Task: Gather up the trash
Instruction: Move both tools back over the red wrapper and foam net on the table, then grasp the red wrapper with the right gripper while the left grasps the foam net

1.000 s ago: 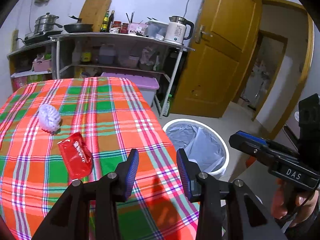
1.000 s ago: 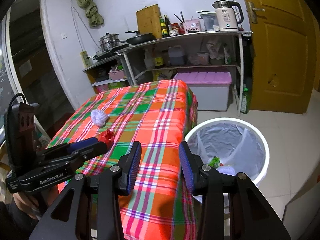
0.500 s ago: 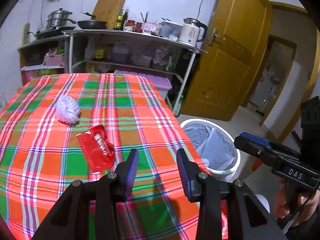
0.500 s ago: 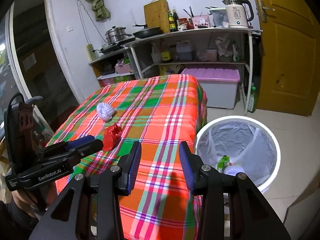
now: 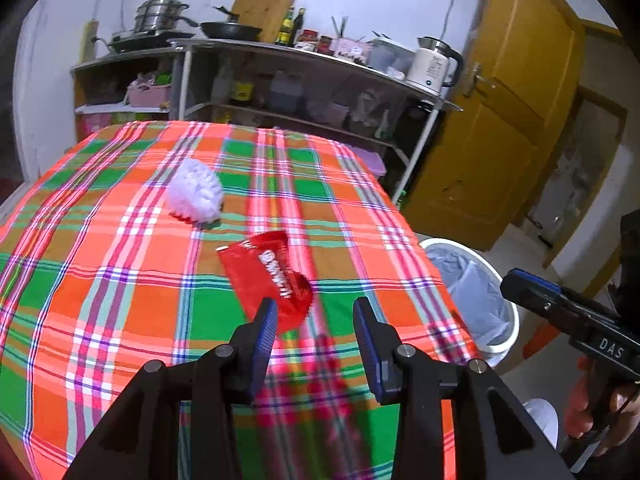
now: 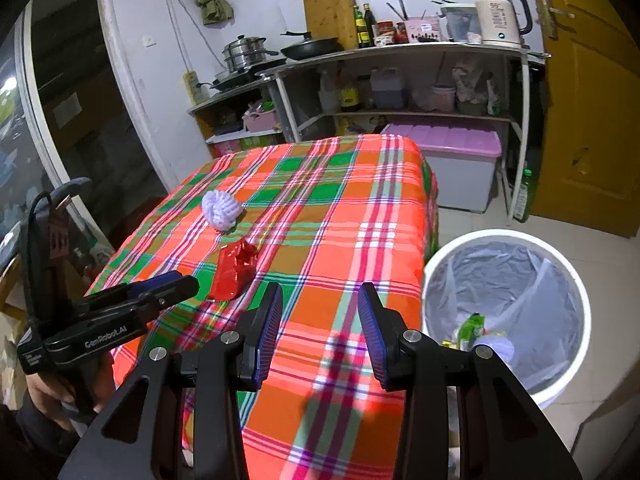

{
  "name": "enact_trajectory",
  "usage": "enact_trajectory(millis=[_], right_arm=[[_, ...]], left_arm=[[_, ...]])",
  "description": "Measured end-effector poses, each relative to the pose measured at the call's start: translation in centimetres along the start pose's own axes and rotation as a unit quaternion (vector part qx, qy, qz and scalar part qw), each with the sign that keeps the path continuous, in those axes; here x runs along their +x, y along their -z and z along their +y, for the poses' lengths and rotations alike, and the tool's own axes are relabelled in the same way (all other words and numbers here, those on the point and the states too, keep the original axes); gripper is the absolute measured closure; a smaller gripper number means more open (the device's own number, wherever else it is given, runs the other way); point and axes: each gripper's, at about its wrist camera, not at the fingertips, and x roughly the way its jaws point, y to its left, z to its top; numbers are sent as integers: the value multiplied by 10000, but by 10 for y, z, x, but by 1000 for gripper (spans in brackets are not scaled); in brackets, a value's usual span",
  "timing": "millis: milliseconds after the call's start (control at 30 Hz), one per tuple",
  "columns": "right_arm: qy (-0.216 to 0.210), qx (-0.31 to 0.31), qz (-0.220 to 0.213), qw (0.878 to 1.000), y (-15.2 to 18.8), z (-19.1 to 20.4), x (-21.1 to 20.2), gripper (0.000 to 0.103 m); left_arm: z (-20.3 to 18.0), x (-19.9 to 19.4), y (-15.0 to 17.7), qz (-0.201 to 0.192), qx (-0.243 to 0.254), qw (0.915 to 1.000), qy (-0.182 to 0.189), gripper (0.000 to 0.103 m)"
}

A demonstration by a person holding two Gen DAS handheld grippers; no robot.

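Left hand-held gripper (image 5: 314, 326) is held half-open, empty, aligned with red wrapper (image 5: 270, 276) for collection; right hand-held gripper (image 6: 320, 330) likewise empty, held over the worktop (image 6: 360, 248).

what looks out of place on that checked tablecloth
Two bits of litter lie on the tablecloth: a crumpled red wrapper and, just beyond it, a white foam net. Nothing is spilled or broken.

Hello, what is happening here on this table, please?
A person holds a gripper in each hand and is clearing trash. The left gripper is open and empty, close to a red wrapper on the checked tablecloth. A white foam net lies further back. The right gripper is open and empty too. A lined white bin beside the table already holds some trash.
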Motion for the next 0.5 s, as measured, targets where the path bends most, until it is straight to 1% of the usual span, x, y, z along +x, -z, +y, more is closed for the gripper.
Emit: enact_trajectory(millis=[267, 500], right_arm=[[-181, -114, 206, 9996, -4, 11, 28, 63], [-377, -255, 407, 9981, -11, 31, 58, 63]], left_arm=[[26, 6, -4, 0, -182, 9997, -184, 64], [49, 9, -10, -15, -278, 9991, -325, 64]])
